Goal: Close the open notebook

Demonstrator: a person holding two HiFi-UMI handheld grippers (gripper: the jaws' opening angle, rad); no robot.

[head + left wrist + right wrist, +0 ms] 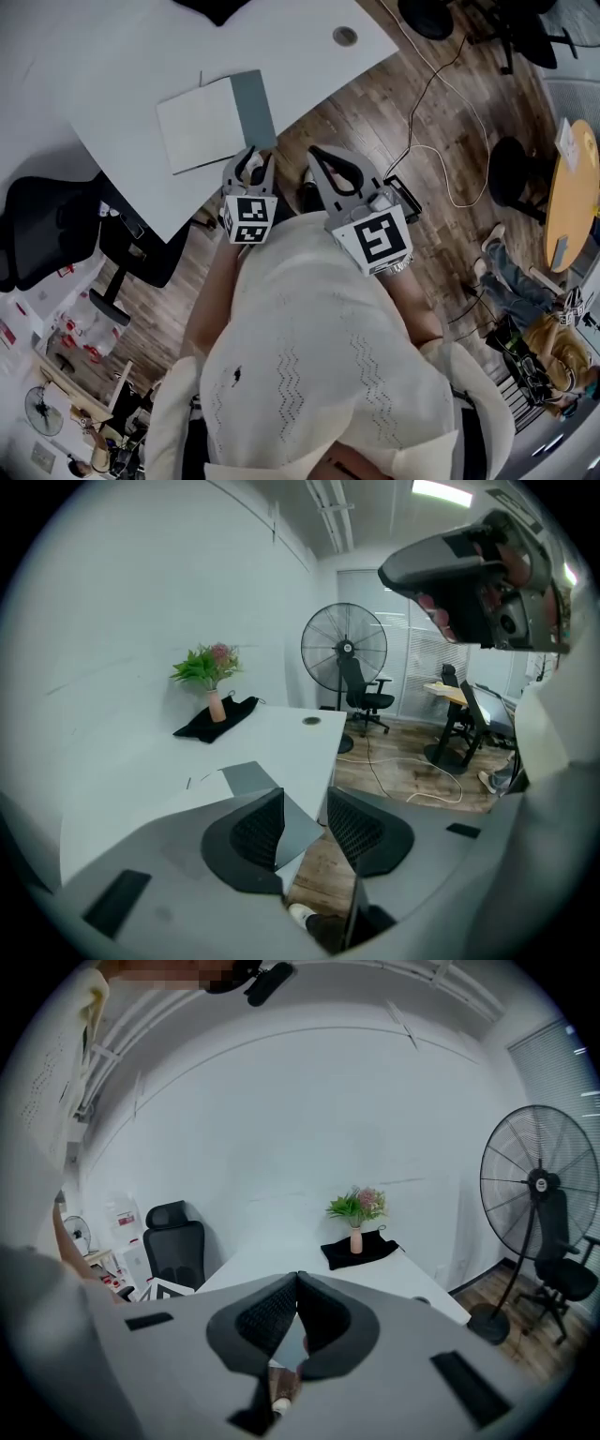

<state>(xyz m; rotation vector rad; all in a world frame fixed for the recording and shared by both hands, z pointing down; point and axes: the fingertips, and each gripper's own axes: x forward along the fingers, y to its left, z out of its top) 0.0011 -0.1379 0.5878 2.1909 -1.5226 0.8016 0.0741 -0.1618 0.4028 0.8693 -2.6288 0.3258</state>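
A white desk stands over a wooden floor. The left gripper has its jaws apart with nothing pressed between them; the notebook lies just past their tips near the desk's edge, a pale page up and a grey leaf alongside, its near corner hidden behind one jaw. The right gripper has its tips together, holding nothing. Each marker cube bears black-and-white squares. A vase of flowers stands on a black cloth.
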